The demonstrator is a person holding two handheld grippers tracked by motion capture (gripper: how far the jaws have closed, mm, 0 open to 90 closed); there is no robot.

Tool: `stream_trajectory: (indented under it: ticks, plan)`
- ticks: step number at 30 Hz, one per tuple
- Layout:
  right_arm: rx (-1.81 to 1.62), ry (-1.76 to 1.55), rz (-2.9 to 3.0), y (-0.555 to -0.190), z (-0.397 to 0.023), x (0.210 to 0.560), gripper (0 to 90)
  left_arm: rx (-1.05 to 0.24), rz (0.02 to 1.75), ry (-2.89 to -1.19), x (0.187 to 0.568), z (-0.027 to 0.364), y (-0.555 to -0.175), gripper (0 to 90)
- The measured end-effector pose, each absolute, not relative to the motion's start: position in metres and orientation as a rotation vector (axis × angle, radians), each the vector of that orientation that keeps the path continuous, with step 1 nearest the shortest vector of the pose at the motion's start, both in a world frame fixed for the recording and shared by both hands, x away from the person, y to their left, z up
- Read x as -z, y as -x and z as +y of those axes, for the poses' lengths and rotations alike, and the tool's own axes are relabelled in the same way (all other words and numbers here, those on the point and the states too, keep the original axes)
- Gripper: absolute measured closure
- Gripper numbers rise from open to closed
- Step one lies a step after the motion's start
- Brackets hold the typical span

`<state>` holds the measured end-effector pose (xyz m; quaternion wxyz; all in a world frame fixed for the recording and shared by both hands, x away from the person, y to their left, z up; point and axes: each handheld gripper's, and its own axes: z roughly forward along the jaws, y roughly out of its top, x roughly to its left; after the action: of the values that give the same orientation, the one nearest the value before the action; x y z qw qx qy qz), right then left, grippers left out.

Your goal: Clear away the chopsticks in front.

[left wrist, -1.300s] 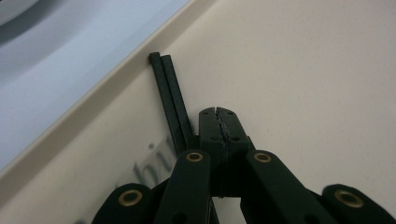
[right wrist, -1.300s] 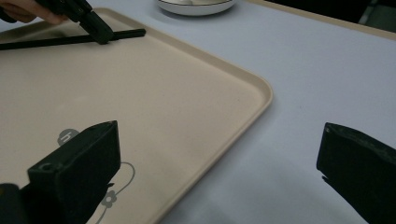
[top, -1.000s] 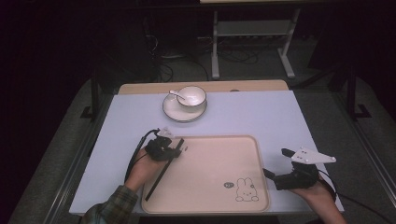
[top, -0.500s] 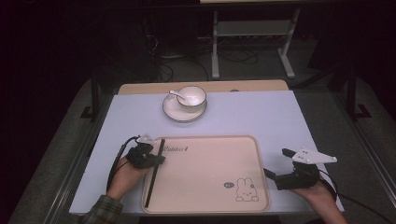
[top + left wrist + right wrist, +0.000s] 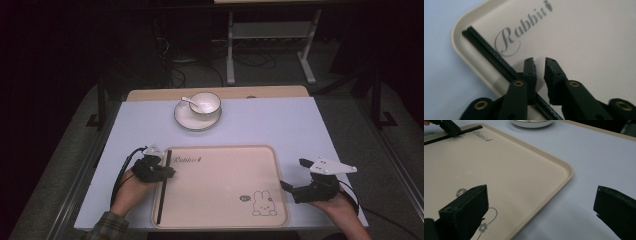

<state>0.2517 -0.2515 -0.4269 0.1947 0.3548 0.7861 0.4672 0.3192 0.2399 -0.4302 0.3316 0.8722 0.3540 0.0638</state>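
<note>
A beige tray [image 5: 225,175] printed with "Rabbit" and a rabbit drawing lies at the front of the table. A pair of black chopsticks [image 5: 163,187] rests along its left rim. My left gripper [image 5: 167,171] sits over their upper part. In the left gripper view the jaws [image 5: 539,61] stand slightly apart, with bare tray [image 5: 586,37] in the gap. The chopsticks [image 5: 486,50] pass under the left jaw. My right gripper [image 5: 291,173] is wide open astride the tray's right rim [image 5: 564,177], its jaws [image 5: 541,192] holding nothing.
A white bowl [image 5: 205,102] with a white spoon [image 5: 187,100] stands on a saucer [image 5: 197,121] at the back centre of the pale blue table [image 5: 280,125]. A metal stand [image 5: 270,35] and cables lie on the floor beyond.
The left gripper carried the chopsticks leftward from a tilted hold and laid them straight along the tray's left rim. Its jaws have since parted. The right gripper stayed put.
</note>
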Motion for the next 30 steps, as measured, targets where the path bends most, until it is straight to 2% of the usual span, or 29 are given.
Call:
stream_trajectory:
  ticks: [3, 9, 14, 23, 30]
  plan:
    - [-1.306, -0.988, 2.201, -0.25, -0.25, 0.426, 0.0, -0.199, 0.9, -2.246, 0.422, 0.242, -0.315, 69.3]
    - [-1.29, -0.998, 2.193, -0.246, -0.251, 0.426, 0.0, -0.223, 0.894, -2.125, 0.406, 0.256, -0.311, 42.4]
    - [-1.287, -1.024, 2.177, -0.245, -0.255, 0.426, 0.0, -0.266, 0.89, -2.085, 0.408, 0.272, -0.305, 27.0]
    - [-1.288, -1.04, 2.161, -0.243, -0.258, 0.426, 0.0, -0.337, 0.896, -2.072, 0.414, 0.29, -0.285, 15.6]
    - [-1.287, -1.045, 2.156, -0.244, -0.258, 0.427, 0.0, -0.344, 0.931, -2.061, 0.421, 0.308, -0.273, 14.9]
